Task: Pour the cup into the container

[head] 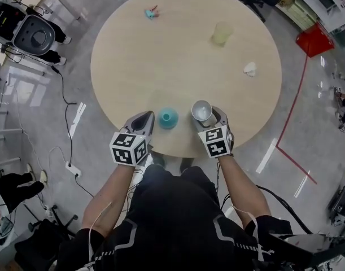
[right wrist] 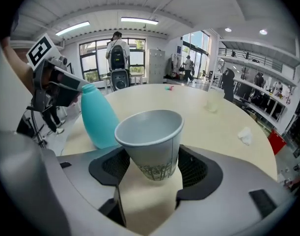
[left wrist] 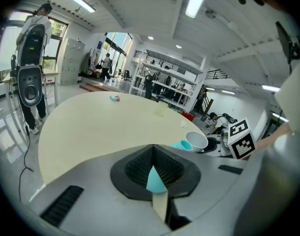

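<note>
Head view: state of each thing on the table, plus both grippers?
paper cup: held by the right gripper, roughly upright, contents unclear
right gripper: fingers closed on the paper cup
left gripper: fingers together
teal bottle: upright on the table, not gripped
translucent cup: upright, far side
crumpled tissue: lying loose
small teal item: lying near the far edge
</note>
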Demonstrator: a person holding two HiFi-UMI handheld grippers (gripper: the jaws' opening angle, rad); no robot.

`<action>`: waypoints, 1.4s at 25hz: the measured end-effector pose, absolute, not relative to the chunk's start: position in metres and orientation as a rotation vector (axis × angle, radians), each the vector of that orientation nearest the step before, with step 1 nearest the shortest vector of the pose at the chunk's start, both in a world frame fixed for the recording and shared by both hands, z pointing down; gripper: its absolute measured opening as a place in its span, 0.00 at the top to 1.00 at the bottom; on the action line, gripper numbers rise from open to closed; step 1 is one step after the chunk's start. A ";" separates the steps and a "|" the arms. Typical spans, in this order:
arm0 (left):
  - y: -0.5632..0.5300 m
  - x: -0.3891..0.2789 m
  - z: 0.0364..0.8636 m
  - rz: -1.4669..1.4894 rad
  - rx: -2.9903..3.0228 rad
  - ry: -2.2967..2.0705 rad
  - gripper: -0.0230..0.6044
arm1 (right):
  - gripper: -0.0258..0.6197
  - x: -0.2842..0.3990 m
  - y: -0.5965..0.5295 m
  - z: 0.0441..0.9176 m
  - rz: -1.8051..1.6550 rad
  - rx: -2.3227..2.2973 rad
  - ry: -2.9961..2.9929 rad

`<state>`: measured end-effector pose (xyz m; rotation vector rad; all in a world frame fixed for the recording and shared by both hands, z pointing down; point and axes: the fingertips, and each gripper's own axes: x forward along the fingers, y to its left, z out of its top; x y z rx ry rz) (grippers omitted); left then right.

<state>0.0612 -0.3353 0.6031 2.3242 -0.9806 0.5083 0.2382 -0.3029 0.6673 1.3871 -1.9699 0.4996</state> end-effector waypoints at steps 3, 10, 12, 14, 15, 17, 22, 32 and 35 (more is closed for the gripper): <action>-0.334 0.060 0.606 0.516 2.324 -0.976 0.96 | 0.48 0.238 -0.301 0.671 0.526 1.438 -2.001; -0.335 0.057 0.614 0.542 2.315 -0.969 0.96 | 0.48 0.242 -0.301 0.680 0.589 1.525 -2.040; -0.334 0.058 0.616 0.549 2.312 -0.964 0.96 | 0.48 0.243 -0.299 0.683 0.618 1.533 -2.059; -0.333 0.060 0.617 0.554 2.311 -0.952 0.96 | 0.48 0.246 -0.296 0.686 0.647 1.544 -2.070; -0.332 0.061 0.618 0.557 2.311 -0.946 0.96 | 0.48 0.247 -0.294 0.688 0.661 1.547 -2.068; -0.331 0.062 0.619 0.566 2.311 -0.943 0.96 | 0.48 0.250 -0.291 0.694 0.689 1.544 -2.051; -0.333 0.059 0.617 0.562 2.318 -0.954 0.96 | 0.48 0.249 -0.284 0.700 0.721 1.519 -2.037; -0.337 0.057 0.591 0.495 2.395 -0.957 0.96 | 0.48 0.249 -0.264 0.652 0.644 1.600 -2.098; -0.340 0.057 0.580 0.463 2.420 -0.962 0.96 | 0.48 0.251 -0.267 0.626 0.593 1.653 -2.131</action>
